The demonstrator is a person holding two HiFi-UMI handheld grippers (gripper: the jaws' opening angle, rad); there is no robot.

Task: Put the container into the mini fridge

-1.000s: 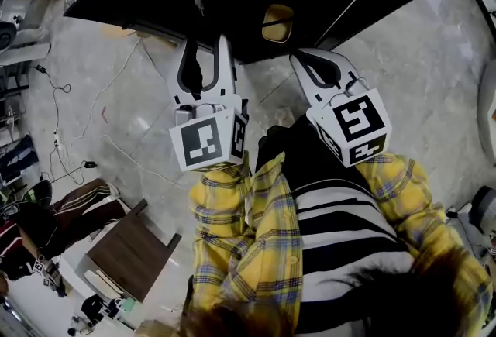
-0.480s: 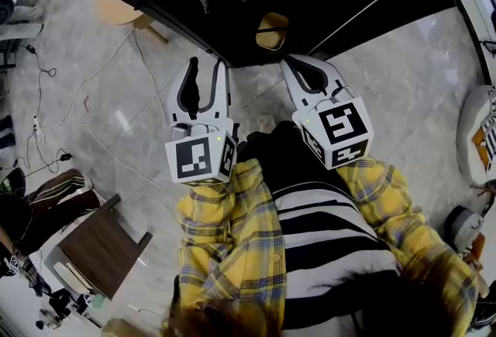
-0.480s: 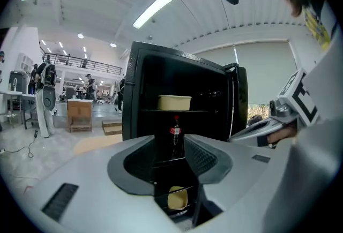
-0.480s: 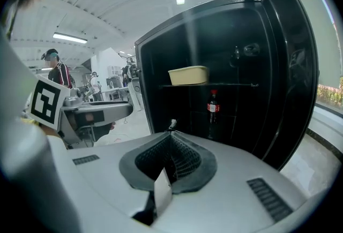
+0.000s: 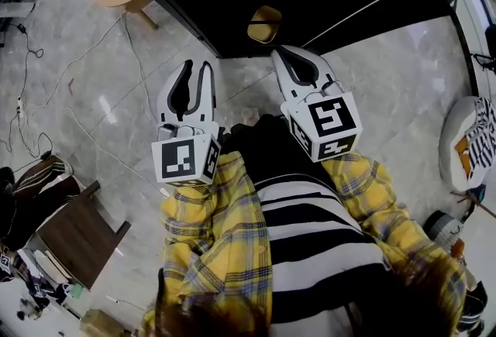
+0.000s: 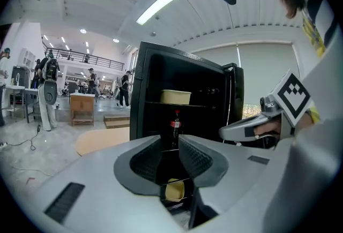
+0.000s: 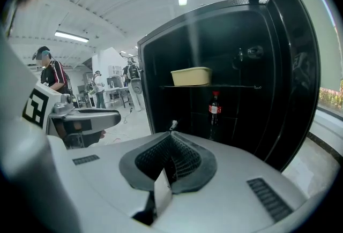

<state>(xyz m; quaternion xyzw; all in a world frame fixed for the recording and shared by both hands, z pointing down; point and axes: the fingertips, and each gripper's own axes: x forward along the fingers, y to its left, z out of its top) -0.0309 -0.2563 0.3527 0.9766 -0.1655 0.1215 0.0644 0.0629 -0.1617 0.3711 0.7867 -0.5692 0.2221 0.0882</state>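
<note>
The container [image 7: 191,76] sits on the upper shelf inside the mini fridge [image 7: 225,34], far beyond both grippers, so the placing looks done. The fridge stands open and may need shutting. The left gripper [image 5: 197,68] is closing on nothing. The right gripper [image 5: 285,56] is clenched and empty. A small yellow item [image 5: 264,24] lower in the fridge is hard to identify.
</note>
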